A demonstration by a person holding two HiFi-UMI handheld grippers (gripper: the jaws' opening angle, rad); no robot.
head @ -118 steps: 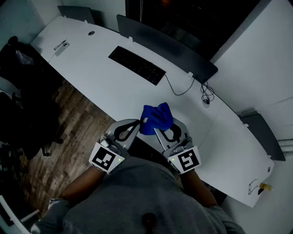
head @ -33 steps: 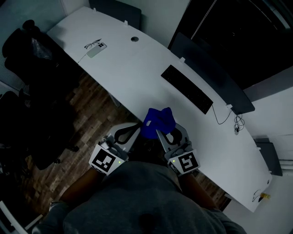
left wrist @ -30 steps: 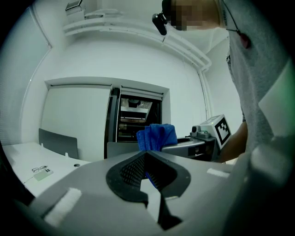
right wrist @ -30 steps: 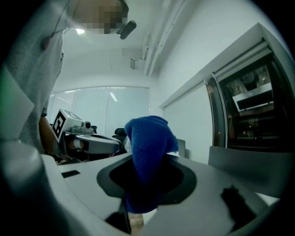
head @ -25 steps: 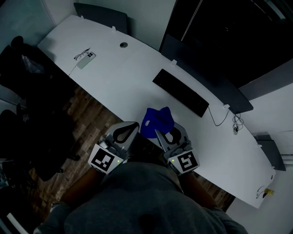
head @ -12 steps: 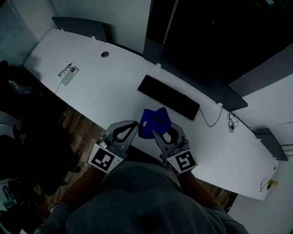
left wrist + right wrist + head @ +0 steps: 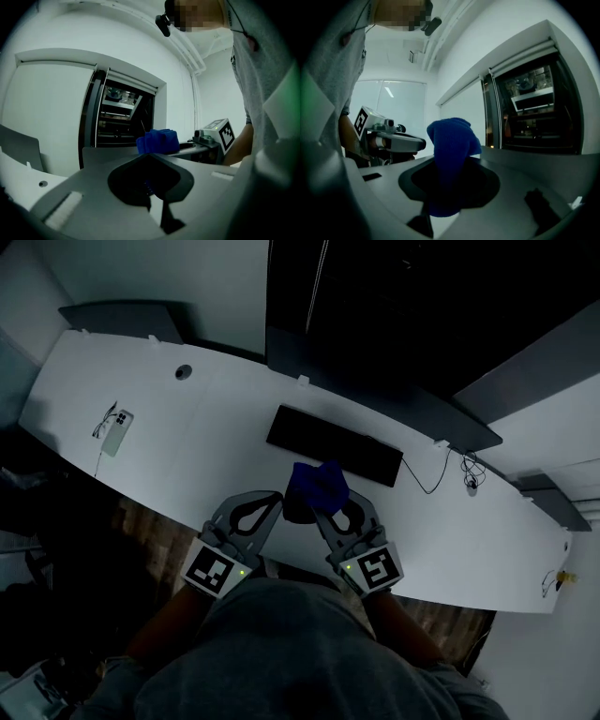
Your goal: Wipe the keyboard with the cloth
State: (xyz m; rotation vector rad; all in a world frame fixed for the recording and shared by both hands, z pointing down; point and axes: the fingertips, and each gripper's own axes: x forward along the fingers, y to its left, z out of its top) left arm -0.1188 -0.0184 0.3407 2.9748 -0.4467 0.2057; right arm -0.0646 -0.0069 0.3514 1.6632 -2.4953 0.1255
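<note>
A black keyboard (image 7: 333, 444) lies on the white desk (image 7: 197, 442), just beyond both grippers. My right gripper (image 7: 322, 505) is shut on a bunched blue cloth (image 7: 318, 486), which it holds in the air short of the keyboard's front edge. In the right gripper view the cloth (image 7: 453, 140) stands up out of the closed jaws (image 7: 449, 169). Beside it on the left, my left gripper (image 7: 275, 499) is shut with nothing seen between its fingers. The left gripper view looks over its jaws (image 7: 153, 156) at the cloth (image 7: 158, 141) and the right gripper (image 7: 209, 144).
A phone (image 7: 116, 435) on a cable lies at the desk's left end. A dark monitor (image 7: 375, 390) stands behind the keyboard. The keyboard's cable (image 7: 433, 482) runs to the right. Wood floor (image 7: 155, 526) shows below the desk's near edge.
The view has swung, so the keyboard now lies straight ahead of the grippers and nearer to them. The right gripper still holds the cloth; the left stays shut beside it.
</note>
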